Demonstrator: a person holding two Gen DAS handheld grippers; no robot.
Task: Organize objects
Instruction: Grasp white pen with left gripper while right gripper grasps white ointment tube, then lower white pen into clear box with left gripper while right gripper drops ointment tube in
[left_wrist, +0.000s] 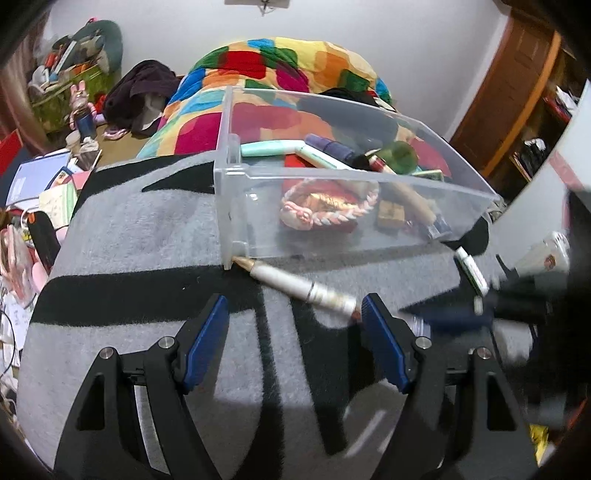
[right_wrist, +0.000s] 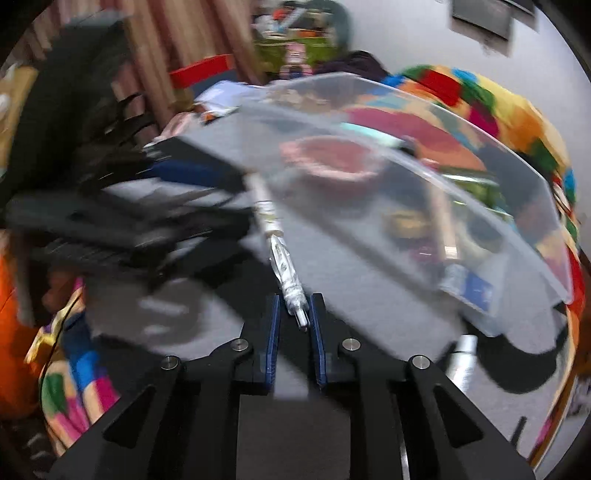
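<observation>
Two close wrist views angled down, both on the clear bin (left_wrist: 354, 192) (right_wrist: 424, 155).

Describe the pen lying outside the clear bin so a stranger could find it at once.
Start at the clear plastic bin standing on the grey and black blanket. At the bin's near left corner a white pen lies on the blanket, its gold tip touching that corner and its body running toward the open left gripper. Unlike the pastel markers, it lies outside the bin.

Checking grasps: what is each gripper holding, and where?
Right gripper: shut on a slim white pen at its near end. Left gripper: open, holding nothing.
</observation>
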